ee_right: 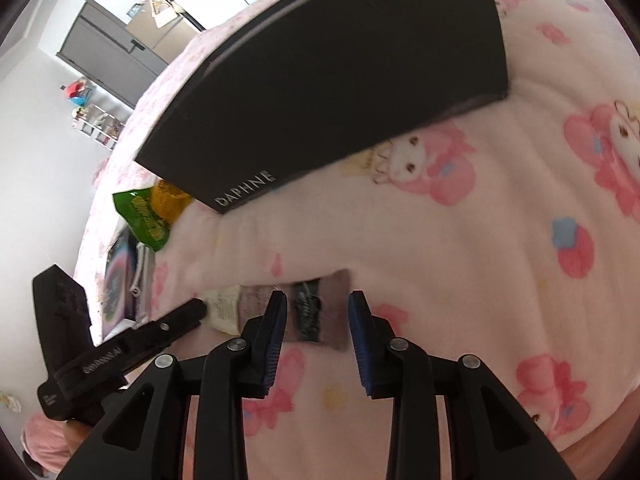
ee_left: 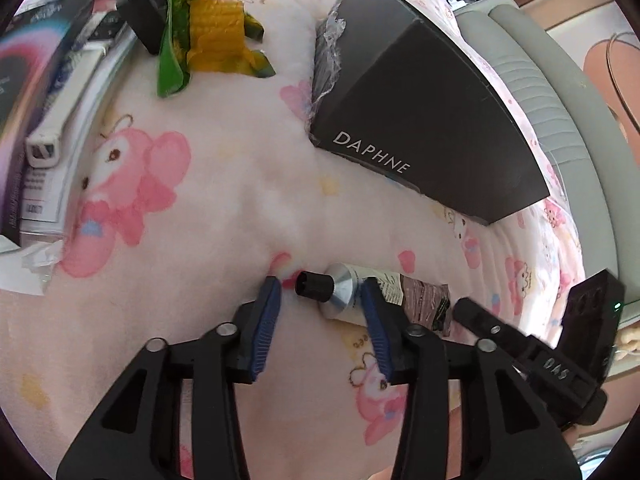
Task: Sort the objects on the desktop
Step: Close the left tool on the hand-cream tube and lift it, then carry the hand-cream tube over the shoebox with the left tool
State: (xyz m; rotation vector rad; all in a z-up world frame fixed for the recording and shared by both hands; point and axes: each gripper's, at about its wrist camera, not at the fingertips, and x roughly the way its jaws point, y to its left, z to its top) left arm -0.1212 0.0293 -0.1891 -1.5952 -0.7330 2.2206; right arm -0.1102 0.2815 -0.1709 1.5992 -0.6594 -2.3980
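A hand-cream tube (ee_left: 348,292) with a black cap and silver shoulder lies on the pink cartoon blanket (ee_left: 224,200). My left gripper (ee_left: 322,292) is open, its blue fingers either side of the tube's cap end, apart from it. My right gripper (ee_right: 318,310) is open around the tube's flat crimped tail (ee_right: 316,312). A dark box marked DAPHNE (ee_left: 420,112) lies beyond the tube; it also shows in the right wrist view (ee_right: 332,72). A green and yellow snack bag (ee_left: 212,28) lies at the far left.
A flat colourful box with a white device on it (ee_left: 48,120) lies along the left edge. A small black box (ee_left: 142,4) stands by the snack bag. A grey padded edge (ee_left: 560,92) runs along the right. Room furniture (ee_right: 116,44) shows beyond the blanket.
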